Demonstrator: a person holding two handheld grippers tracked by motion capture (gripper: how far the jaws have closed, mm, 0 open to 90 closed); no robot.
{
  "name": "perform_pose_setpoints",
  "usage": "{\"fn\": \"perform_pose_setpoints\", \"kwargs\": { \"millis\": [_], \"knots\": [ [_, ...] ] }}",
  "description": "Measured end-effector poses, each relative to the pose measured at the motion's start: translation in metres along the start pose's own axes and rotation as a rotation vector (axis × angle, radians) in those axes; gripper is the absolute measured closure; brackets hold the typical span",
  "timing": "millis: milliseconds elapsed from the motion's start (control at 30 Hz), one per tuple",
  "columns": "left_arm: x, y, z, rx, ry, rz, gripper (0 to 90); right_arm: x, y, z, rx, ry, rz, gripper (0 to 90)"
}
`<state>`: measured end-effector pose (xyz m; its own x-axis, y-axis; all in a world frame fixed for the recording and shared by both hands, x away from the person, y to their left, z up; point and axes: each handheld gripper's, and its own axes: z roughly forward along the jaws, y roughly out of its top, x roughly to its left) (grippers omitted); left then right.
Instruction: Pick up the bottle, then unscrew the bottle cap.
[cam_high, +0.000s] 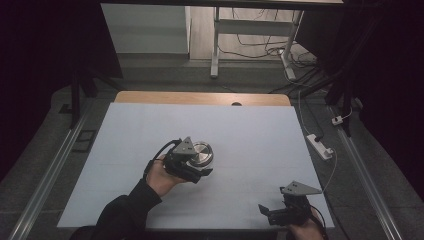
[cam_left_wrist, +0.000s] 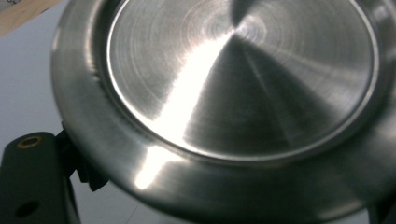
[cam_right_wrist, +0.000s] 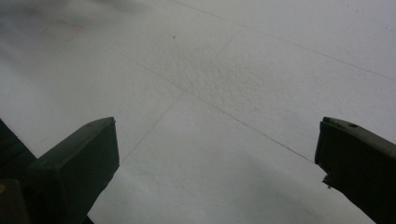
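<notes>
We see a round steel tin (cam_high: 202, 153) near the middle of the white sheet (cam_high: 250, 135) that covers the table, a little left of centre. Its flat brushed top faces upward and slightly toward the camera in the high view; the tin is squat, with no clear long axis, so its round axis stands roughly upright. In the left gripper view the tin (cam_left_wrist: 243, 84) shows a recessed disc inside a raised rim, with bright streaks of reflected light across it.

The left gripper (cam_high: 192, 167) sits at the near-left side of the tin, its grey plate just touching the tin's outline. We see one black jaw at the lower left against the tin's rim and a sliver of the other at the lower right, so the jaws stand wide around the tin, seemingly gripping it. The left hand (cam_high: 162, 177) holds the gripper from behind.

The right gripper (cam_high: 270, 210) lies well apart, near the front right corner of the sheet. Its jaws stand wide apart over bare sheet (cam_right_wrist: 210, 93), holding nothing.
</notes>
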<state>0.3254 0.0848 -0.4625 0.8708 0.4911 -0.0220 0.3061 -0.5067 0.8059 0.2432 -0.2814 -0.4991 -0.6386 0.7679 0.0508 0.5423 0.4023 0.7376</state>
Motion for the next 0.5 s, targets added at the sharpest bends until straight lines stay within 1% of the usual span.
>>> {"fn": "perform_pose_setpoints", "kwargs": {
  "millis": [167,267,500],
  "knots": [
    [0.001,-0.003,0.002,0.001,-0.012,-0.003,14.9,0.0,0.0,-0.002,-0.017,0.003,0.003,0.0],
    [0.002,-0.004,0.002,-0.003,-0.015,-0.005,14.9,0.002,0.003,-0.005,-0.033,0.014,0.004,0.0],
    [0.002,-0.005,0.001,-0.013,-0.026,-0.008,14.9,0.009,0.013,-0.009,-0.08,0.036,-0.022,0.0]
  ]
}}
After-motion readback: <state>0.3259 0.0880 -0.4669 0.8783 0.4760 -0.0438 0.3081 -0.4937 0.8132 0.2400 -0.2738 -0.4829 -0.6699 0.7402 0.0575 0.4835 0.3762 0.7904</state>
